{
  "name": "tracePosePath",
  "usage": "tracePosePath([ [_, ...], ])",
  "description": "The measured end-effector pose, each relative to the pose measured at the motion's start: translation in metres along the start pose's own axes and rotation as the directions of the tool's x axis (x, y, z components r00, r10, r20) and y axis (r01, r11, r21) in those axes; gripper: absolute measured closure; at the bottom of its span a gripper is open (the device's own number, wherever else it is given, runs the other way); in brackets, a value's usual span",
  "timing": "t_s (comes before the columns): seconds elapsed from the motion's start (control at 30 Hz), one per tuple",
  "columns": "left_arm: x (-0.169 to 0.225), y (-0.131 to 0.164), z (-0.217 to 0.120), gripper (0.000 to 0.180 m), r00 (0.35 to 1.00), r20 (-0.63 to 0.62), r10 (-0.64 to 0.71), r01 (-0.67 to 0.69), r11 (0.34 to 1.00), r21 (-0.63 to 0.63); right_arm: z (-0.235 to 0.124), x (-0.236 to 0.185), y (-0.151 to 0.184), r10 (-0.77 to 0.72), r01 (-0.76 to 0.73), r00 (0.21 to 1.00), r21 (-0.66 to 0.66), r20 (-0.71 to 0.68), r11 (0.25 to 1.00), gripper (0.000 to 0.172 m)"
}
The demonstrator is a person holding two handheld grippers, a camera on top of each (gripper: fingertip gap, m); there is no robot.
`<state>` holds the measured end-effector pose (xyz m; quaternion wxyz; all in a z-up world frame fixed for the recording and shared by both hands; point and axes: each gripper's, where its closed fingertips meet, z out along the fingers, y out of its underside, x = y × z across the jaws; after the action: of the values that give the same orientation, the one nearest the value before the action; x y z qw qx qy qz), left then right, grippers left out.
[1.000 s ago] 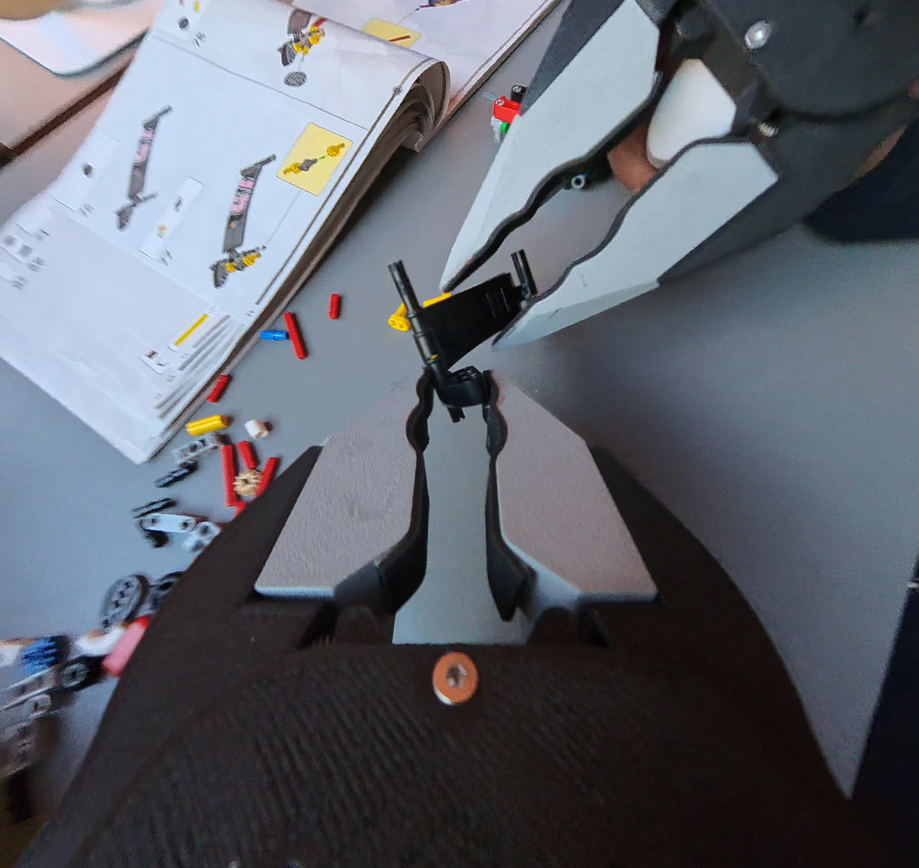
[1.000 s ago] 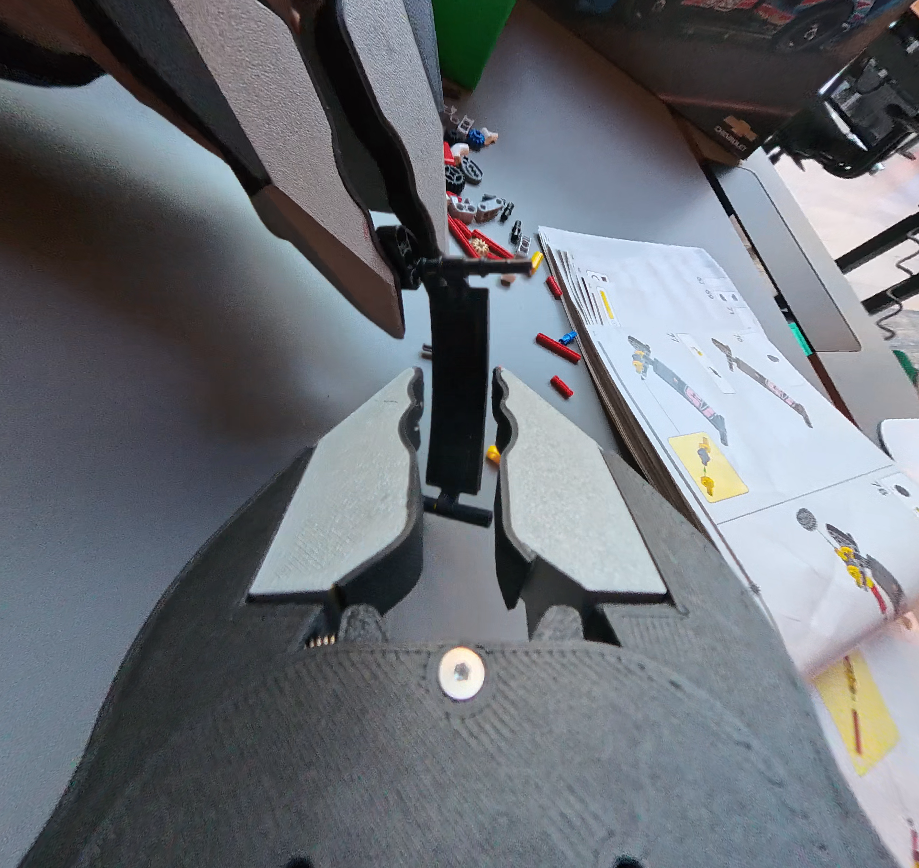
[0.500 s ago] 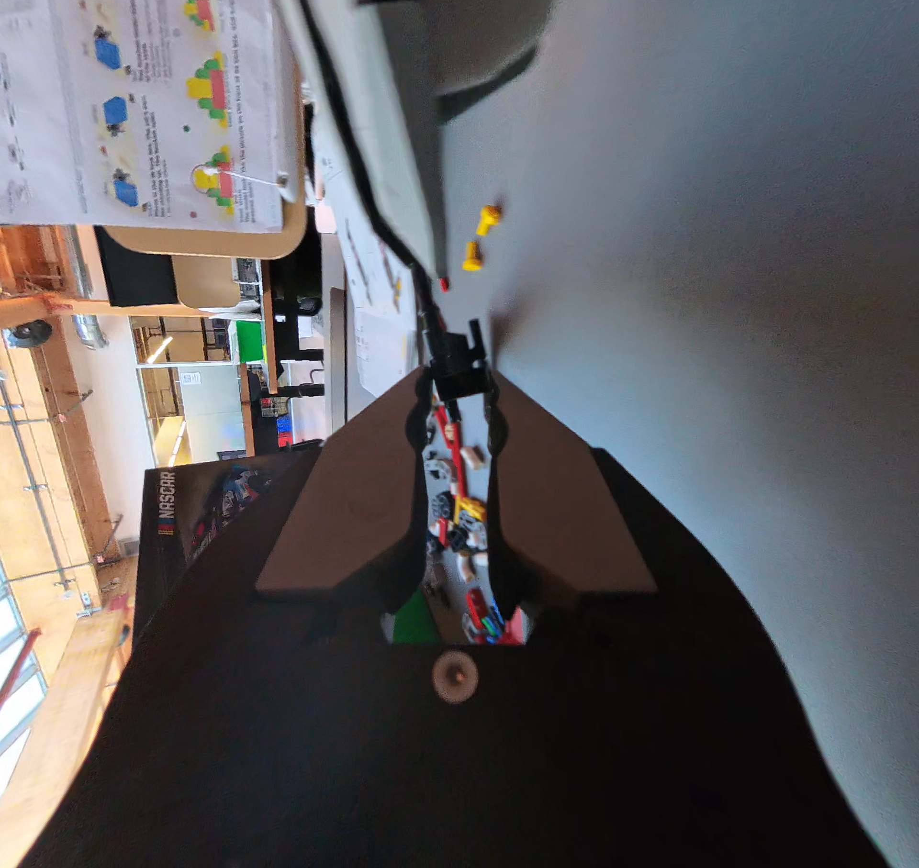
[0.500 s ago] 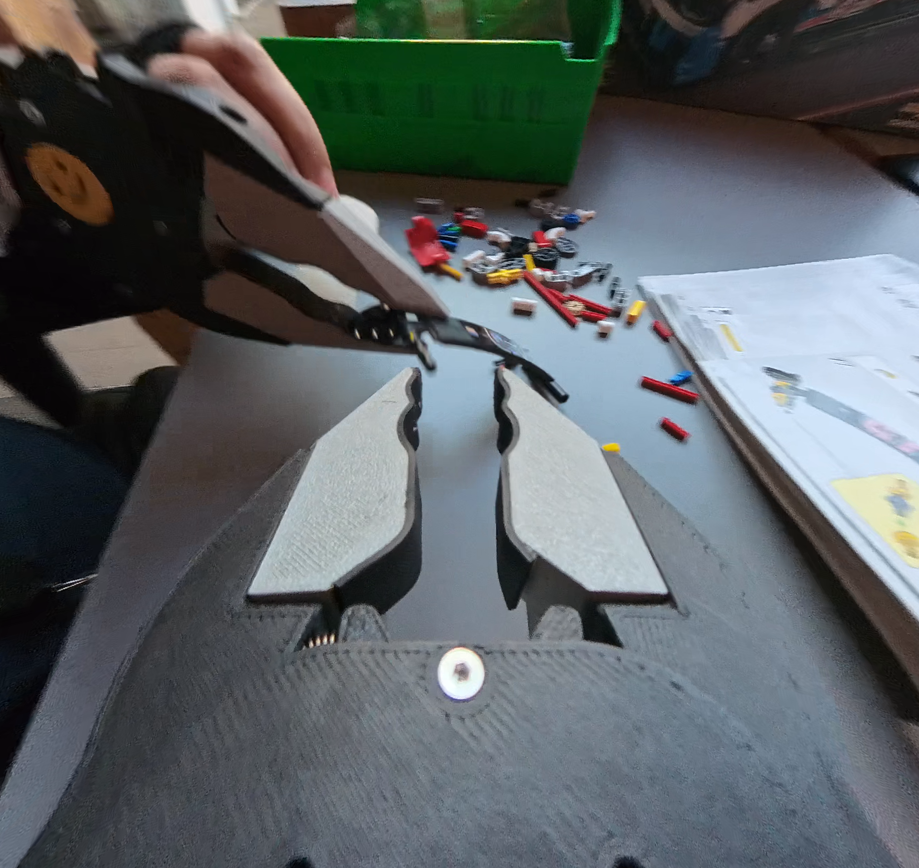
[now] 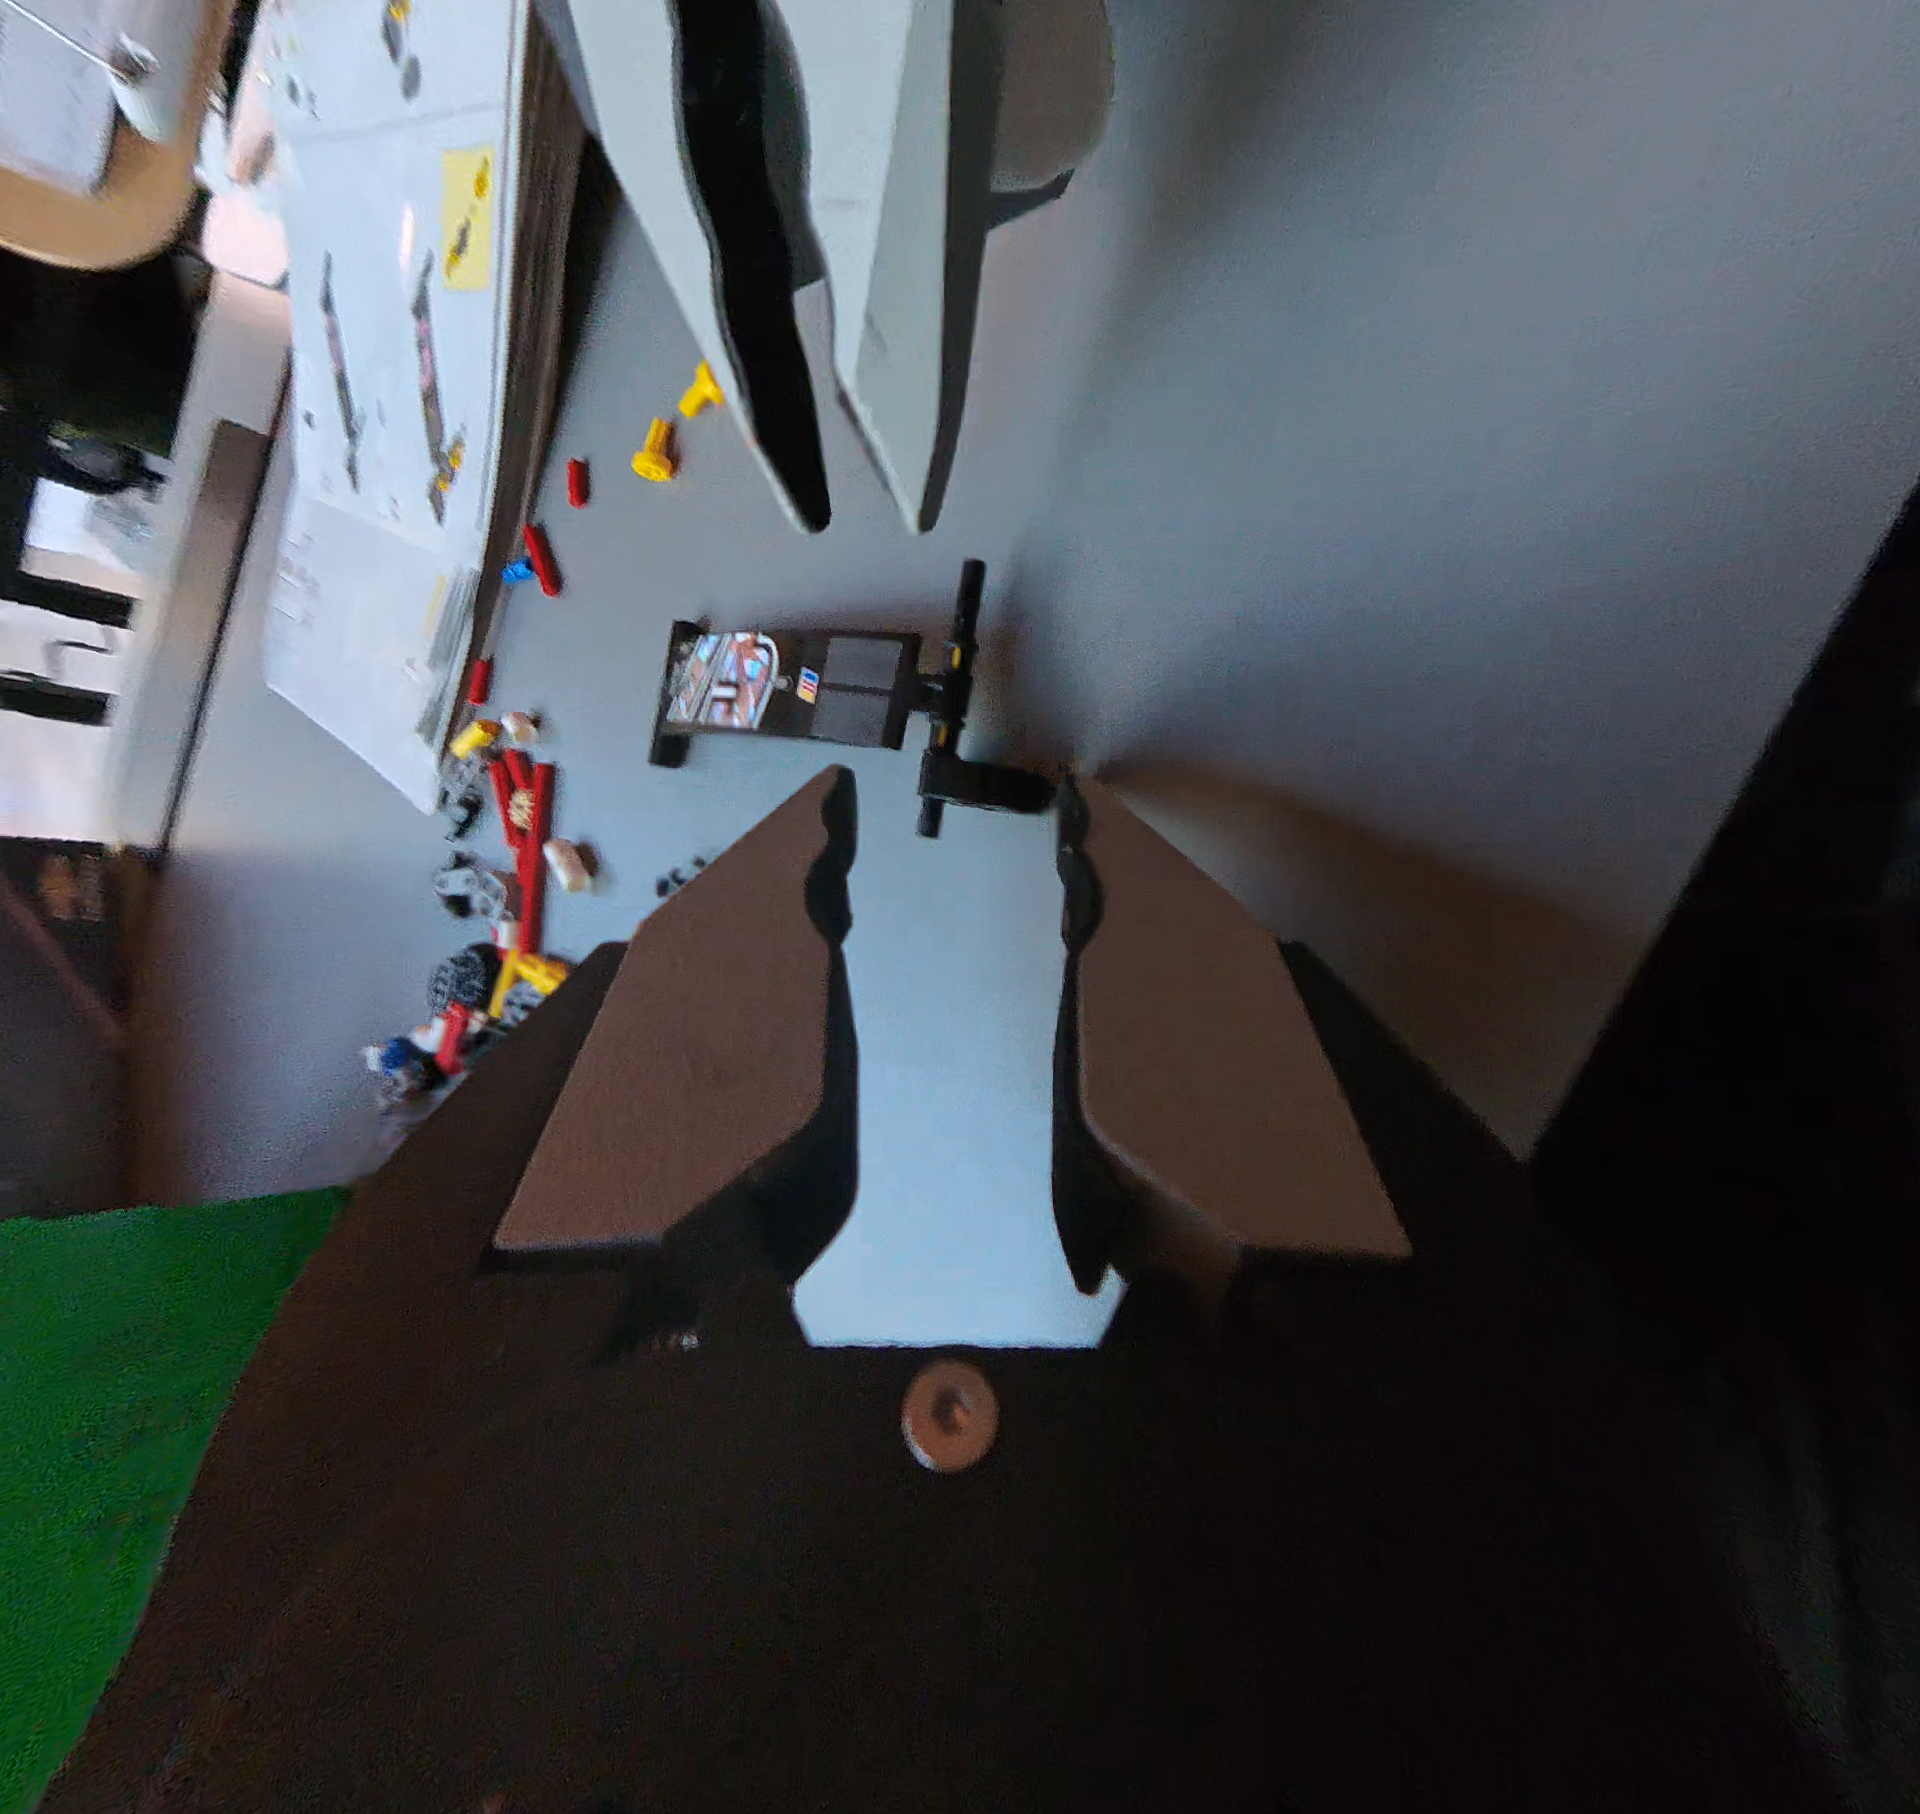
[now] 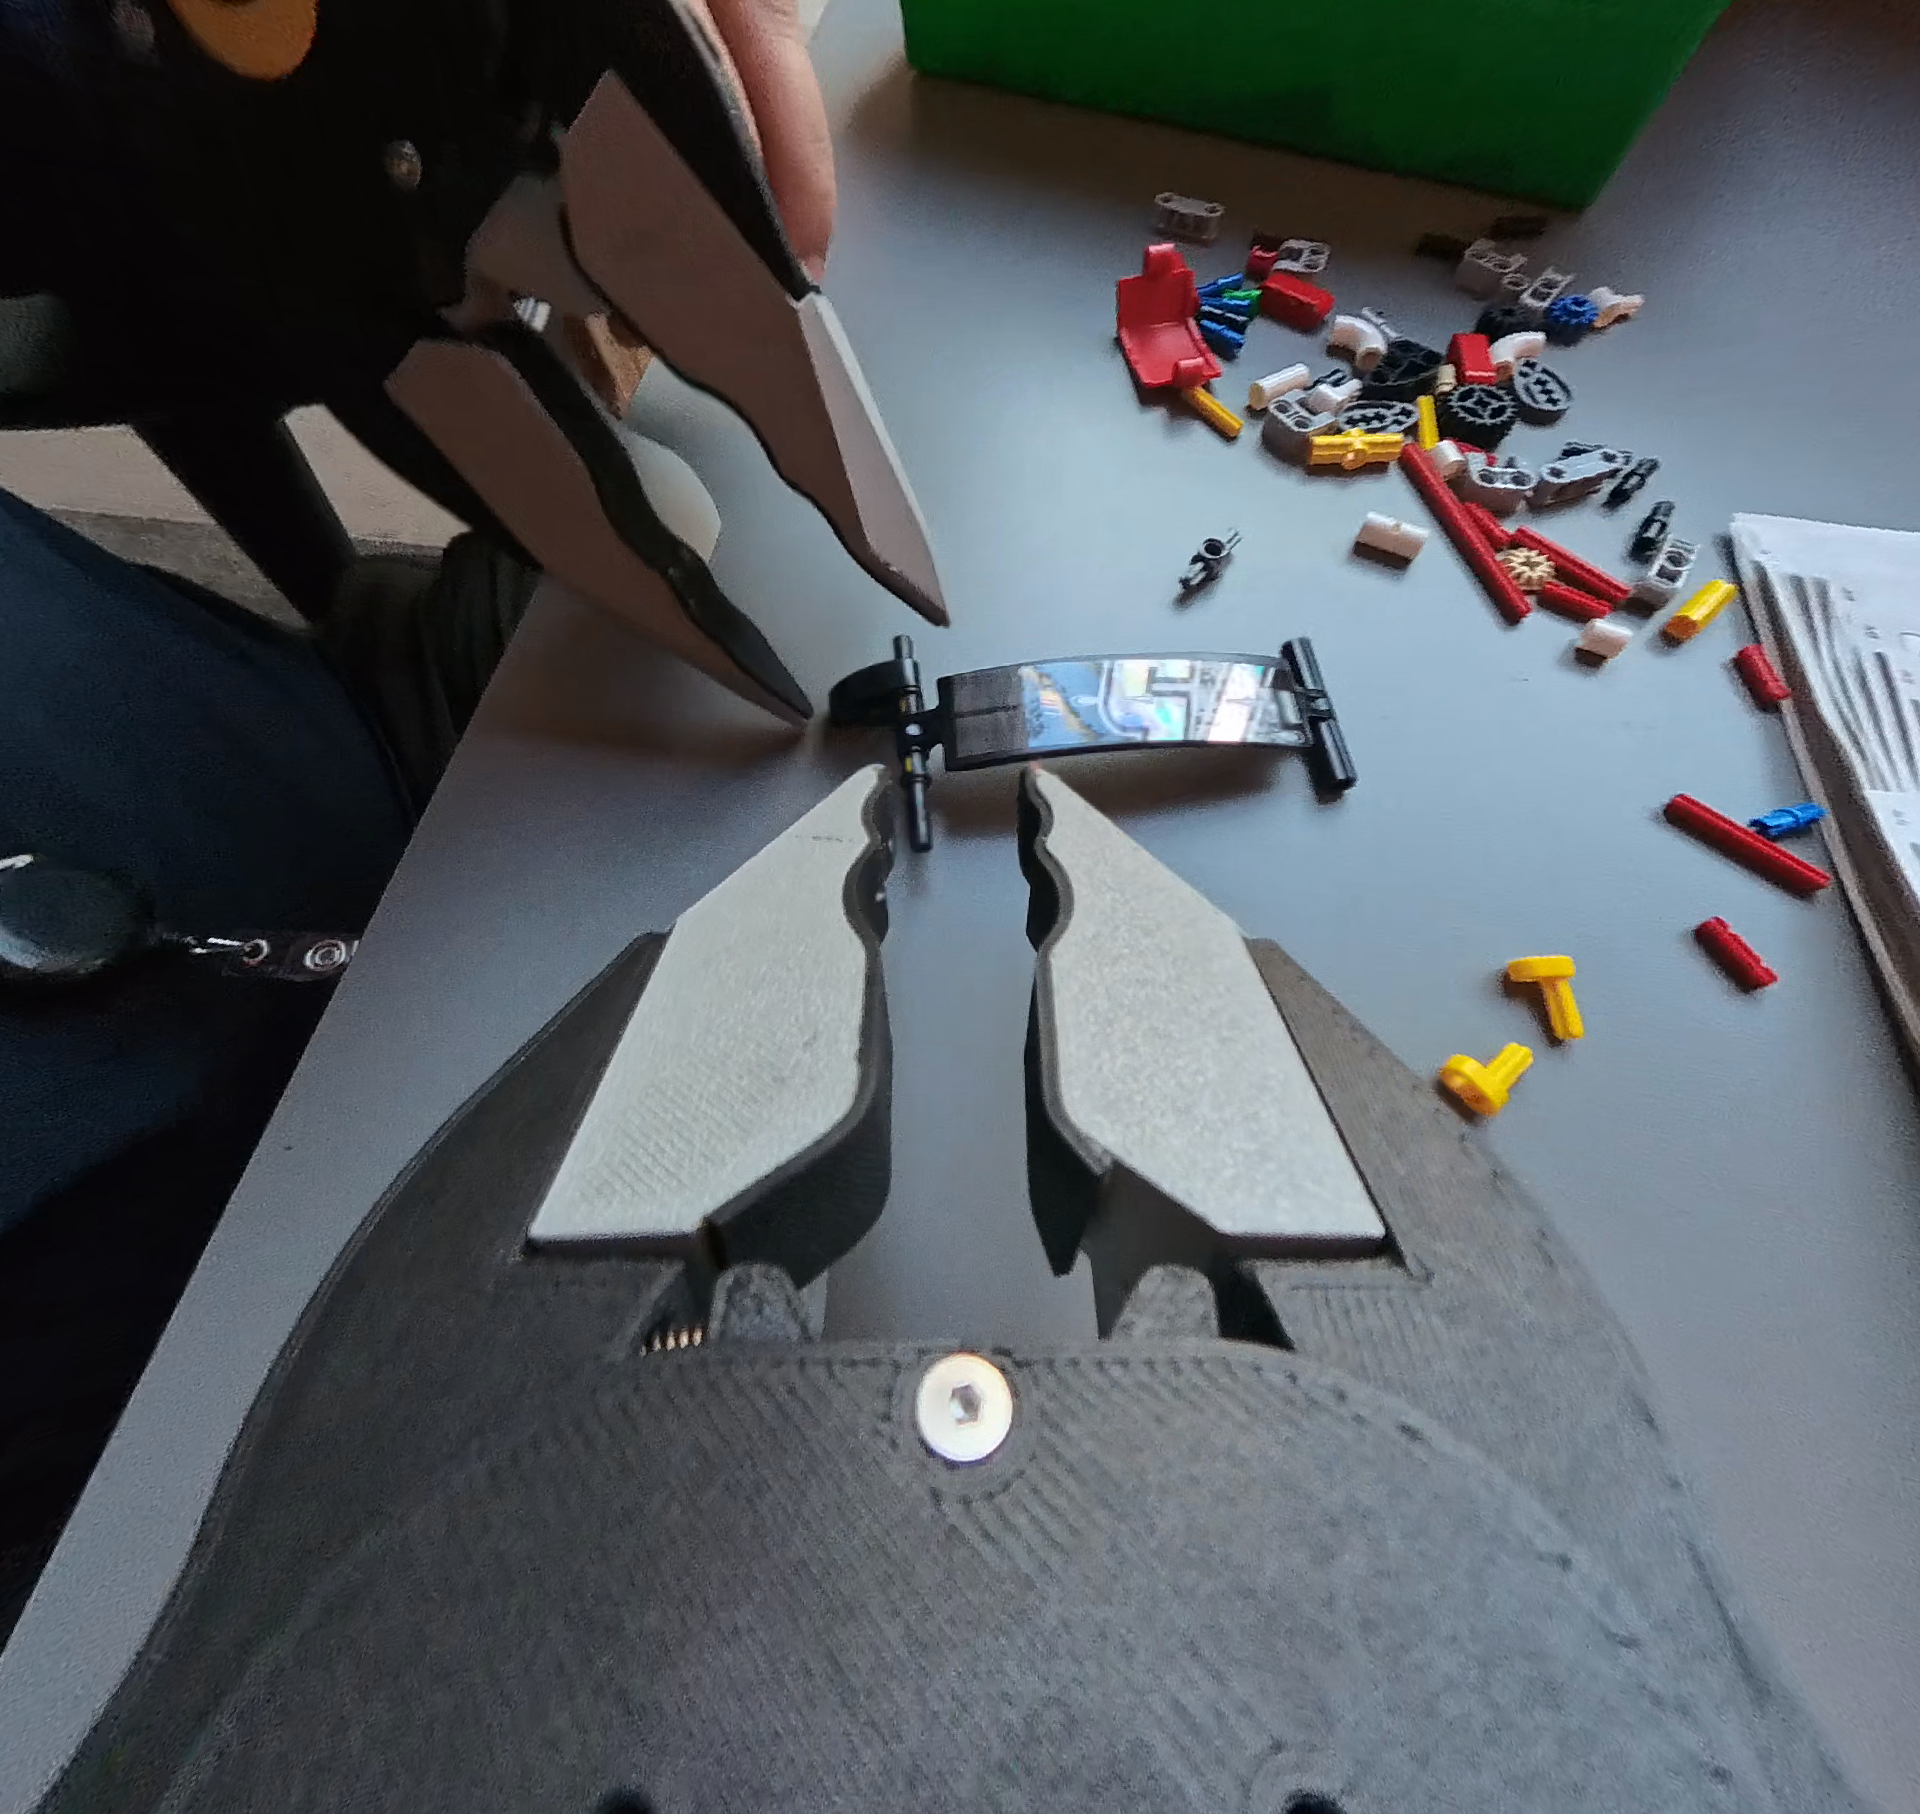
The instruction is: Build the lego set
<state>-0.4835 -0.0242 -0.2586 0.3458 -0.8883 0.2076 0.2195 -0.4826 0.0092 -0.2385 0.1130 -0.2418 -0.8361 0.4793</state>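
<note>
two tools, both open and holding nothing. left tool [image 5: 951, 798] has its jaws spread wide, its right fingertip [image 5: 1070, 808] touching or just beside the black stub of a black curved panel [image 6: 1112, 710] with a shiny sticker, which lies flat on the grey desk [image 6: 1195, 881]. right tool [image 6: 951, 777] sits just before the panel's near edge, tips apart, an axle end [image 6: 917, 814] by its left tip. loose small parts [image 6: 1455, 393], two yellow pins [image 6: 1517, 1037] and a booklet [image 6: 1860, 684] lie to its right, green bin [image 6: 1299, 29] far ahead.
</note>
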Motion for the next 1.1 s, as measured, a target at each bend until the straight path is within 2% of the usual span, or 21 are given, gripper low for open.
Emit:
tracePosePath([
  [0.3, -0.003, 0.019, -0.002, 0.157, 0.974, -0.169, -0.149, 0.155, 0.988, 0.019, 0.007, -0.003, 0.009, -0.041, 0.039, 0.999, -0.066, -0.031, 0.997, 0.146],
  [0.77, 0.001, 0.011, 0.008, 0.178, 0.935, -0.322, -0.15, 0.192, 0.976, 0.101, 0.017, -0.005, 0.022, -0.063, 0.058, 0.998, -0.16, -0.025, 0.985, 0.145],
  [0.87, -0.007, 0.018, 0.006, 0.165, 0.927, -0.321, -0.194, 0.236, 0.967, 0.096, 0.015, -0.006, 0.018, -0.055, 0.053, 0.998, -0.129, -0.009, 0.99, 0.145],
  [1.0, -0.04, 0.028, 0.004, 0.163, 0.918, -0.261, -0.3, 0.34, 0.932, 0.124, 0.01, -0.001, 0.009, -0.032, 0.031, 0.999, -0.065, -0.021, 0.997, 0.146],
  [1.1, -0.068, 0.035, 0.005, 0.161, 0.93, -0.174, -0.323, 0.348, 0.928, 0.134, 0.005, 0.008, 0.006, -0.029, 0.027, 0.998, -0.035, -0.064, 0.999, 0.146],
])
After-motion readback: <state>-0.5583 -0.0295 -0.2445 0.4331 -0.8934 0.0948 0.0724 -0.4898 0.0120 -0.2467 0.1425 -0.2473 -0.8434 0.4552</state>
